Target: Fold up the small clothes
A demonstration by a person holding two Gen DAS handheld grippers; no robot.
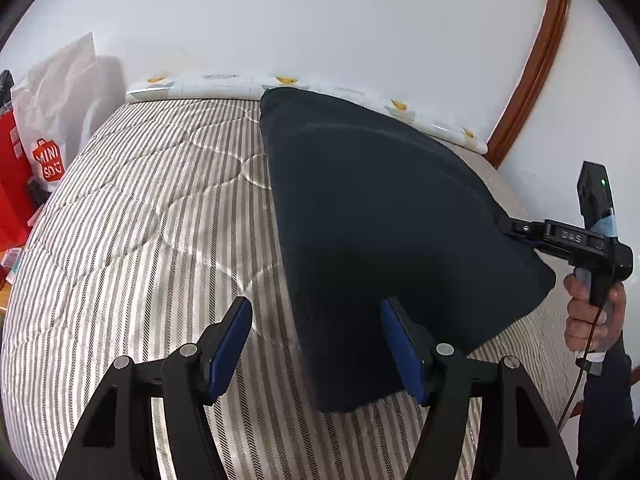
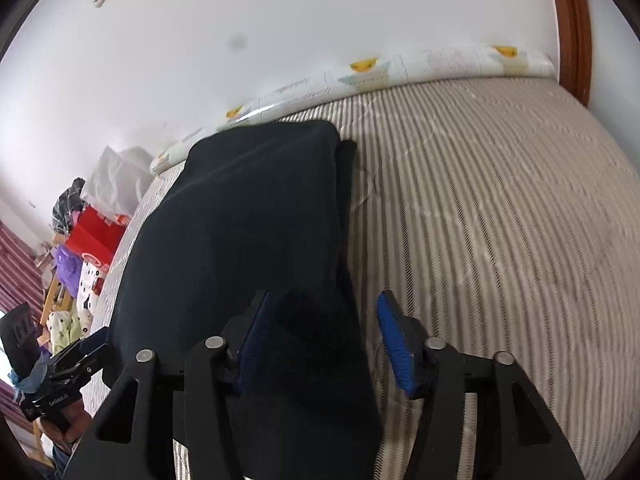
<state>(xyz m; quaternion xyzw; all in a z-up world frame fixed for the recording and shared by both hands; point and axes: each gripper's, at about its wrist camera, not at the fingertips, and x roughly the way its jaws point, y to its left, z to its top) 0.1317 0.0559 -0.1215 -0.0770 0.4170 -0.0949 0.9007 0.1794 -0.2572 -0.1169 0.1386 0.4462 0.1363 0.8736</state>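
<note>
A dark navy garment (image 1: 380, 216) lies folded on the striped bed cover (image 1: 160, 220), reaching toward the wall. My left gripper (image 1: 316, 344) is open, its jaws wide apart, straddling the garment's near left edge; cloth lies between the blue pads (image 1: 400, 344). In the right wrist view the same garment (image 2: 248, 216) runs away from the camera. My right gripper (image 2: 324, 340) is open, and the garment's near end lies between its fingers, against the left pad (image 2: 256, 336). The right gripper also shows in the left wrist view (image 1: 516, 228) at the garment's right edge.
A white wall and a patterned bolster (image 1: 320, 88) border the bed's far side. A wooden door frame (image 1: 532, 72) stands at the right. A white Miniso bag (image 1: 52, 128) and a red bag (image 2: 94, 236) sit past the bed's left end, among clutter.
</note>
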